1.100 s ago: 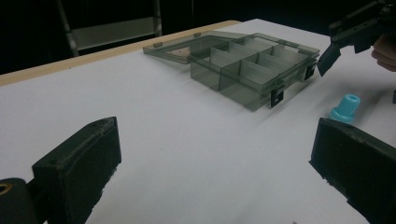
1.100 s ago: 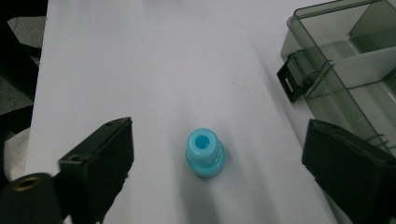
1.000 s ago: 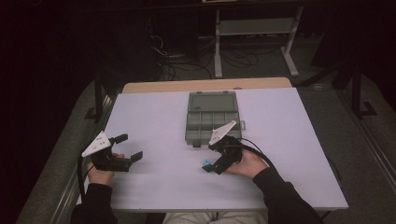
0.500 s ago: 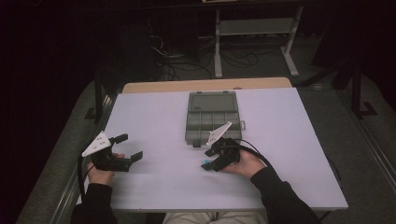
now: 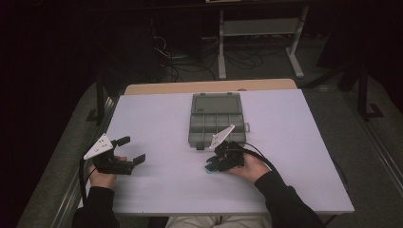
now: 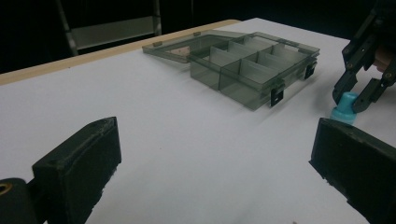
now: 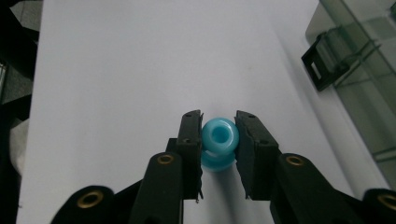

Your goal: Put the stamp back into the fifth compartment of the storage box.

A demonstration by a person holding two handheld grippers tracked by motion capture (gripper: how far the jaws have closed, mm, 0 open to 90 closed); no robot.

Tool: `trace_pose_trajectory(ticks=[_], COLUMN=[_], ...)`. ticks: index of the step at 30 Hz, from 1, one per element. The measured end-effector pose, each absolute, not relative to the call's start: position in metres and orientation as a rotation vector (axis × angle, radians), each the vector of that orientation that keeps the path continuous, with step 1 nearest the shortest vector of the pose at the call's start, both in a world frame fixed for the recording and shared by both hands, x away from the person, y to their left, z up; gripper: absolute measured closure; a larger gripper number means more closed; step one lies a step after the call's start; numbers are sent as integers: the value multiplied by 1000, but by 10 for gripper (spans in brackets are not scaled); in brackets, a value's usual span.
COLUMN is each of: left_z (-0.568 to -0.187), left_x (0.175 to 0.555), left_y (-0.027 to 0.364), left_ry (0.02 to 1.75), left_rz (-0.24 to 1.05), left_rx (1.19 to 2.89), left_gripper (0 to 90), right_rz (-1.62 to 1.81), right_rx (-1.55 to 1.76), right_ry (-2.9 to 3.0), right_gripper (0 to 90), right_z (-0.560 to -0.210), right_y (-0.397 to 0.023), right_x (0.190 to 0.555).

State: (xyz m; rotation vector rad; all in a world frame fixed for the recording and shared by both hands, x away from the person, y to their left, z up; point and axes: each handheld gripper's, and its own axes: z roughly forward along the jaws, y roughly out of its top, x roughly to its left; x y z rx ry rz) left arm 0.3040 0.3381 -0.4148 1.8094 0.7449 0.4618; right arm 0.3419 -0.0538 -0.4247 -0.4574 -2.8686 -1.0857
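Right gripper (image 5: 212, 166) low over white table (image 5: 161, 118), near front middle, tilted down toward the tabletop. Jaws just been closing; now pressed on small blue spool-shaped piece (image 7: 218, 142), one pad on either side of its upper ring. Seen along the jaws in right gripper view: piece sits squarely between the fingertips (image 7: 190, 140), hole facing camera, lower flange showing below the pads. From left gripper view: same blue piece (image 6: 344, 106) standing on the table, base touching the surface, right gripper (image 6: 353, 99) clamped on its top from above.

Blue piece (image 5: 209, 168) just in front of grey compartment box (image 5: 217, 121), apart from it, near the box's front latches. Box open, lid laid flat on the far side, dividers visible, compartments looking bare as far as can be told.

Left gripper (image 5: 134, 150) held at left edge of table, well apart from the piece and the box. Jaws spread wide, nothing between them; black pads (image 6: 81, 163) framing bare tabletop in left gripper view.
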Motion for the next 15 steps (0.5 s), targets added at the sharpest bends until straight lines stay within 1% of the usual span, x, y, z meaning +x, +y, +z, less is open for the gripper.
trace_pose_trajectory(ticks=[8,15], left_z=[-415,-415], left_x=[304,304], left_y=[338,338], left_ry=[745,746], left_rz=[464,463], left_rx=[1810,1808], left_gripper=[15,15], right_rz=[-1088,-1117], right_rx=[-467,-474], right_ry=[-2857,-2857], right_gripper=[711,710], right_z=[-422,-412], right_y=[-54,-55], right_x=[342,345])
